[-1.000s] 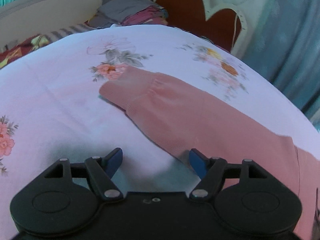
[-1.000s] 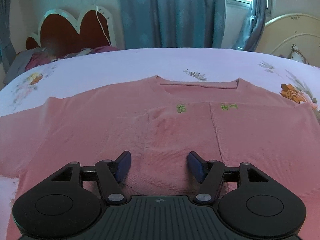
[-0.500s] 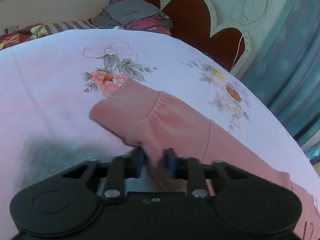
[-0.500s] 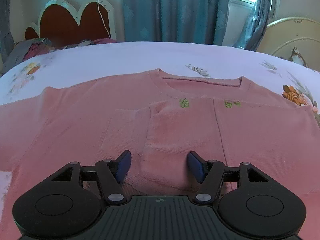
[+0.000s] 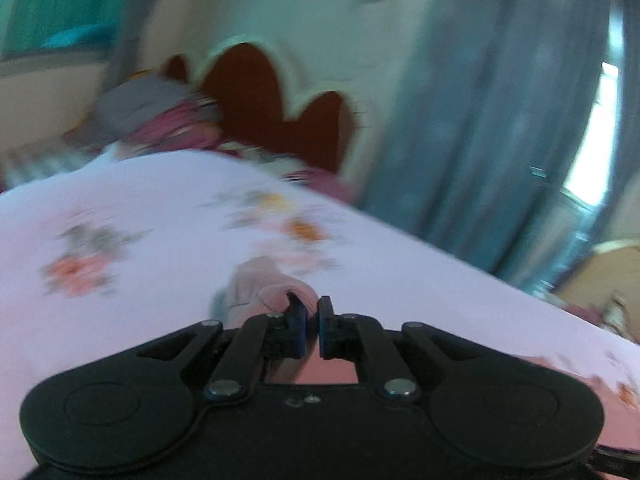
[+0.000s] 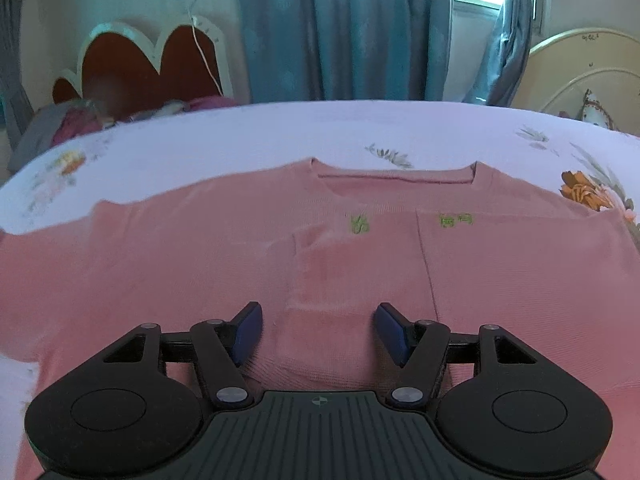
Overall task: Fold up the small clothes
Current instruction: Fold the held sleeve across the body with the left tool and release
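Fingers first: your left gripper (image 5: 312,320) is pinched right down, the two blue pads nearly touching, and it's got the pink sleeve cuff (image 5: 268,288) bunched up between them. The cuff fabric humps up over and just beyond the left-hand pad, lifted off the floral bedsheet (image 5: 140,280). That whole view is smeared with motion blur, so you can't make out much detail on the cuff itself.

Your right gripper (image 6: 318,334) is a different story: jaws standing about halfway apart, nothing clamped. Its blue pads (image 6: 248,332) hang over the pink sweater (image 6: 200,264), one on each side of a folded-in panel of the knit, and you can't really tell from that view whether the tips touch the fabric or just hover over it.

Using the sweater as the landmark: it's spread flat on the sheet with its neckline (image 6: 396,180) on the far side from your right gripper, and two small green embroidered marks (image 6: 360,224) sit just below that neckline. One sleeve runs off toward the left edge of the right wrist view. Beyond the sweater there's a scalloped red headboard (image 6: 132,68) to the far left with a heap of clothes (image 6: 60,128) in front of it, blue curtains (image 6: 340,28) straight behind, and a cream headboard (image 6: 580,68) to the far right.
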Demonstrator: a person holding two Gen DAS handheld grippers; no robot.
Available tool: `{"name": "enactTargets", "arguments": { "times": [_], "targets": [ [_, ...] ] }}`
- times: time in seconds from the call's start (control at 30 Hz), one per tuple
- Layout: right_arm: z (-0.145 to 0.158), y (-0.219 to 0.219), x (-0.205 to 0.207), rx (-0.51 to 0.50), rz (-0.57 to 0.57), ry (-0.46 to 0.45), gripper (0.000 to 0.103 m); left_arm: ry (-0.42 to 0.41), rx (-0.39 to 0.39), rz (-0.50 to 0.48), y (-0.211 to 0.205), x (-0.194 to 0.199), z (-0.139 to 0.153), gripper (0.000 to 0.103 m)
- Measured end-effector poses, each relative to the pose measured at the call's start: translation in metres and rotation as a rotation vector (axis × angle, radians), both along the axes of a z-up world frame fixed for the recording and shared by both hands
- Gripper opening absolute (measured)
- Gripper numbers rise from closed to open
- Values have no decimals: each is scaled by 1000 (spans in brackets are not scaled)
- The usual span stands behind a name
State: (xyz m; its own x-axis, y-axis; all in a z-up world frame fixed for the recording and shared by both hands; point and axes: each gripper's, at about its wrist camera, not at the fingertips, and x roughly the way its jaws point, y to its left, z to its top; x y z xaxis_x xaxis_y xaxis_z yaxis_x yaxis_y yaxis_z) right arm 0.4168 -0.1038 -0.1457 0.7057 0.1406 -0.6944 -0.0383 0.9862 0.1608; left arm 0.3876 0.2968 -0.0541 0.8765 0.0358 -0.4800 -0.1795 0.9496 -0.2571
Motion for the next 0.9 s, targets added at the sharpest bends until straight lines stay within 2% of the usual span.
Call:
{"name": "enactTargets", "arguments": {
  "times": [0.13, 0.27, 0.4, 0.47, 0.53, 0.67, 0.7, 0.77, 0.8, 0.83, 0.87, 0.9],
  "targets": [
    [11, -12, -11, 18, -4, -28, 63, -27, 4, -170, -66, 7, 13, 5],
    [19, -35, -26, 27, -25, -46, 63, -48, 14, -349, -139, 10, 12, 5],
    [24, -67, -42, 22, -66, -53, 63, -61, 19, -539, -218, 9, -2, 5],
    [25, -86, -50, 21, -92, -53, 63, -42, 16, -616, -250, 9, -13, 5],
    [25, -106, -56, 22, -115, -45, 63, -15, 45, -686, -282, 8, -30, 6],
    [28, -129, -65, 46, -123, -39, 63, 118, 154, -743, -326, 7, -70, 13],
    [28, -133, -68, 55, -116, -40, 63, 137, 162, -746, -328, 3, -75, 14],
    [30, -135, -71, 84, -97, -47, 63, 146, 192, -739, -331, -7, -78, 25],
    [31, -134, -72, 98, -86, -49, 63, 143, 217, -735, -331, -12, -77, 26],
    [32, -132, -72, 112, -71, -51, 63, 141, 232, -735, -330, -16, -76, 30],
    [32, -128, -71, 118, -58, -54, 63, 138, 245, -734, -326, -19, -75, 42],
    [32, -123, -70, 119, -44, -58, 63, 133, 261, -719, -322, -24, -72, 49]
  ]
}}
